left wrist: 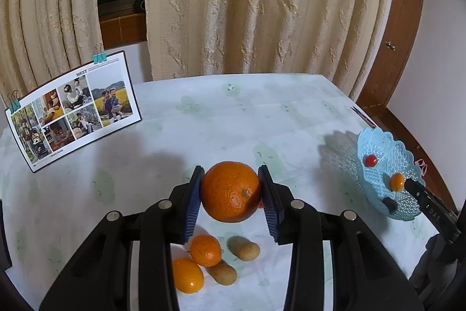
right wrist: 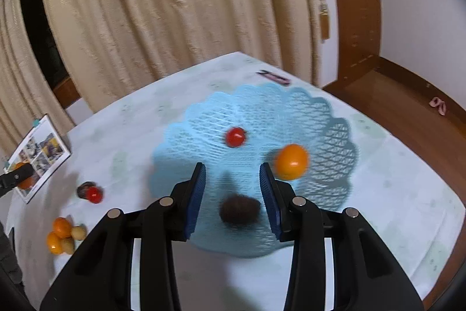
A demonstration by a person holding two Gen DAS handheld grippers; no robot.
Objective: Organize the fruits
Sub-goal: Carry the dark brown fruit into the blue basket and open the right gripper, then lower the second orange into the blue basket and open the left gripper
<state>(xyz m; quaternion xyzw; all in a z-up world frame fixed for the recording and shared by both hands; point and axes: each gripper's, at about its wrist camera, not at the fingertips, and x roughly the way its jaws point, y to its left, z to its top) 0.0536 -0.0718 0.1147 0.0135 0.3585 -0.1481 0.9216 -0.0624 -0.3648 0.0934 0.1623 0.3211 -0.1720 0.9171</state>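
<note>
Pale green-patterned cloth covers the tabletop (left wrist: 238,118), and the blue lattice basket (right wrist: 305,112) sits directly ahead of and under the right tool (right wrist: 232,188). That tool hangs released, its blue pads spread wide with nothing between them; a dark round fruit (right wrist: 239,212) lies in the basket just below the gap, a yellow-orange fruit (right wrist: 291,161) just beyond its right pad, and a red cherry tomato (right wrist: 236,136) further ahead.

Off to the side, the left tool (left wrist: 230,188) is clenched on the big orange (left wrist: 230,191), lifted clear of the cloth, pads pressing its 2 flanks. Beneath and behind that tool lie 2 small oranges (left wrist: 205,249) and 2 tan oval fruits (left wrist: 247,251), bunched together.

My worry is the orange: it is round, wide for the pads, and held only at its middle, so a jolt could roll it out onto the cluster below. Lowering it into the basket also risks bumping the loose fruit there or tipping the light basket.
</note>
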